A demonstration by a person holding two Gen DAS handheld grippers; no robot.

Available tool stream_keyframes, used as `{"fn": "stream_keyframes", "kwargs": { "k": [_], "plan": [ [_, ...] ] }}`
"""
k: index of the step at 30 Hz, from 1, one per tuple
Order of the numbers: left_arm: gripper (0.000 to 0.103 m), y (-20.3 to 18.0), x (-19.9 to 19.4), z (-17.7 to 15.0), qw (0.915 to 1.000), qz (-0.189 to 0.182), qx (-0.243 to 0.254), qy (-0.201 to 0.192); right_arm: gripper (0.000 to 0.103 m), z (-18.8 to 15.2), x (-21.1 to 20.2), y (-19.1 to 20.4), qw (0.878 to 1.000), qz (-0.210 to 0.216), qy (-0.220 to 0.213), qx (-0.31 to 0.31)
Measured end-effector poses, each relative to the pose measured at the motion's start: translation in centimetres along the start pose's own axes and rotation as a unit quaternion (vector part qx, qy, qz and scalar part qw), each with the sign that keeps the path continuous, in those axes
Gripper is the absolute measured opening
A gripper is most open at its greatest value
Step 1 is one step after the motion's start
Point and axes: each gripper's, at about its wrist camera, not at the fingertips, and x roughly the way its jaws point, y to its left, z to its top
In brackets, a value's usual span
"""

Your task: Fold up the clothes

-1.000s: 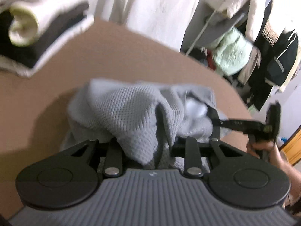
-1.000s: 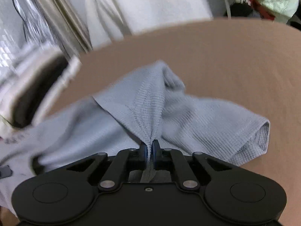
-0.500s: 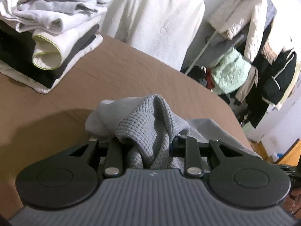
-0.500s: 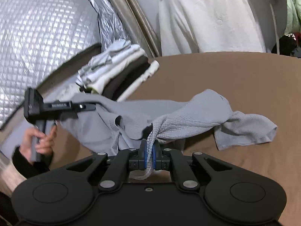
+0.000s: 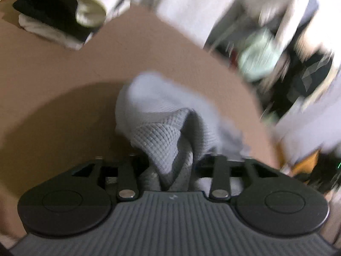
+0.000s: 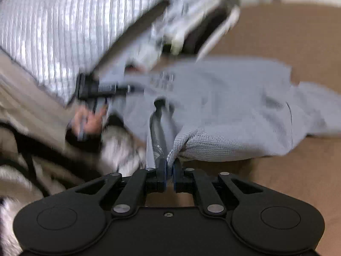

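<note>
A grey waffle-knit garment (image 6: pixel 223 98) lies spread and rumpled across a brown table (image 6: pixel 287 32). The right gripper (image 6: pixel 169 170) has its jaws nearly closed, pinching a gathered edge of the garment between the blue pads; the cloth fans out from there to the right. The left gripper (image 5: pixel 170 164) has jaws that have just been opening, now standing partway apart, with a bunched fold of the same garment (image 5: pixel 166 132) hanging in the gap between them; whether the pads press on it cannot be told. A stack of folded clothes (image 5: pixel 61 15) sits at the table's far edge. The person's hand (image 6: pixel 89 121) appears blurred, holding the left gripper's handle.
</note>
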Motion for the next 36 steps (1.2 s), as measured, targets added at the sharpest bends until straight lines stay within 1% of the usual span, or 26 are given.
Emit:
{"fn": "stream_keyframes", "kwargs": {
  "k": [1,2,4,6,8,9,11,12,13,14,15,16,19,20,21,22,23,25,27,29,31,32,33,34,35,36],
  "plan": [
    [0.05,-0.5,0.8,-0.6,0.9989,0.04,0.018,0.016,0.009,-0.3,1.0,-0.1,1.0,-0.007,0.024,-0.004],
    [0.05,-0.8,1.5,-1.2,0.997,0.065,0.028,0.03,0.009,-0.7,2.0,-0.1,0.999,-0.014,0.046,-0.011],
    [0.05,-0.6,1.5,-1.8,0.9969,0.066,0.02,0.037,0.009,-1.6,3.7,0.2,0.997,-0.015,0.075,-0.026],
    [0.05,-0.2,1.4,-2.4,0.997,0.065,0.011,0.042,0.009,-2.3,4.9,0.3,0.996,-0.003,0.083,-0.028],
    [0.05,0.5,-0.2,-1.8,0.9979,0.063,-0.006,0.015,0.009,-2.1,5.5,0.2,0.996,-0.002,0.09,-0.026],
    [0.05,0.9,-1.1,-1.3,0.9976,0.068,-0.013,-0.004,0.012,-1.9,5.5,0.0,0.995,-0.009,0.097,-0.024],
    [0.052,1.7,-1.8,0.0,0.9968,0.072,-0.025,-0.024,0.016,-1.5,5.2,-0.5,0.994,-0.021,0.11,-0.018],
    [0.053,2.2,-1.9,0.8,0.9965,0.072,-0.03,-0.031,0.02,-1.1,4.4,-0.8,0.994,-0.027,0.105,-0.02],
    [0.054,2.4,-1.2,1.7,0.9968,0.066,-0.035,-0.028,0.026,-0.3,3.4,-1.0,0.995,-0.036,0.091,-0.026],
    [0.055,2.6,-0.4,2.6,0.9972,0.059,-0.04,-0.023,0.043,0.4,2.4,-1.2,0.996,-0.044,0.077,-0.032],
    [0.057,2.9,0.3,3.6,0.9975,0.052,-0.045,-0.019,0.056,1.4,1.5,-1.4,0.996,-0.049,0.057,-0.038],
    [0.057,3.1,1.6,4.5,0.9972,0.053,-0.051,-0.009,0.059,2.6,0.7,-1.7,0.997,-0.049,0.031,-0.044],
    [0.057,3.1,6.6,7.1,0.9931,0.103,-0.053,0.017,0.064,6.9,0.2,-4.3,0.997,-0.05,-0.039,-0.032],
    [0.058,3.0,8.5,7.8,0.9905,0.128,-0.044,0.025,0.066,8.2,0.9,-5.9,0.997,-0.054,-0.05,-0.013],
    [0.062,3.0,9.8,8.0,0.9881,0.144,-0.043,0.033,0.066,9.5,1.9,-7.9,0.996,-0.062,-0.056,0.014],
    [0.07,3.0,11.2,8.2,0.9856,0.159,-0.042,0.041,0.066,10.4,3.1,-9.9,0.995,-0.076,-0.058,0.041],
    [0.073,3.4,11.9,7.7,0.985,0.159,-0.055,0.04,0.066,11.1,4.3,-11.9,0.992,-0.094,-0.058,0.068],
    [0.075,4.3,13.4,6.6,0.9837,0.156,-0.083,0.035,0.066,12.5,6.8,-15.9,0.982,-0.131,-0.059,0.12],
    [0.084,5.1,13.4,5.9,0.9883,0.123,-0.087,0.023,0.066,13.3,8.8,-18.7,0.975,-0.155,-0.063,0.149],
    [0.085,5.9,13.4,5.2,0.992,0.089,-0.089,0.01,0.066,13.8,10.3,-21.0,0.968,-0.17,-0.068,0.17],
    [0.087,6.4,13.3,5.2,0.9938,0.065,-0.09,0.003,0.066,14.0,11.5,-22.6,0.965,-0.158,-0.071,0.196],
    [0.089,6.7,13.3,5.2,0.9943,0.053,-0.092,0.0,0.067,14.1,12.2,-23.0,0.964,-0.15,-0.07,0.21],
    [0.095,7.0,13.4,5.3,0.9944,0.039,-0.099,0.0,0.07,14.1,12.9,-23.3,0.961,-0.145,-0.072,0.224],
    [0.097,7.2,13.5,5.3,0.994,0.027,-0.106,-0.002,0.071,14.0,13.6,-23.2,0.959,-0.143,-0.076,0.232],
    [0.097,7.5,13.5,5.3,0.9934,0.016,-0.113,-0.006,0.071,14.0,14.2,-22.8,0.959,-0.142,-0.08,0.231],
    [0.088,7.8,13.6,5.3,0.9927,0.005,-0.12,-0.01,0.071,14.0,14.5,-22.3,0.961,-0.143,-0.085,0.222]
  ]
}}
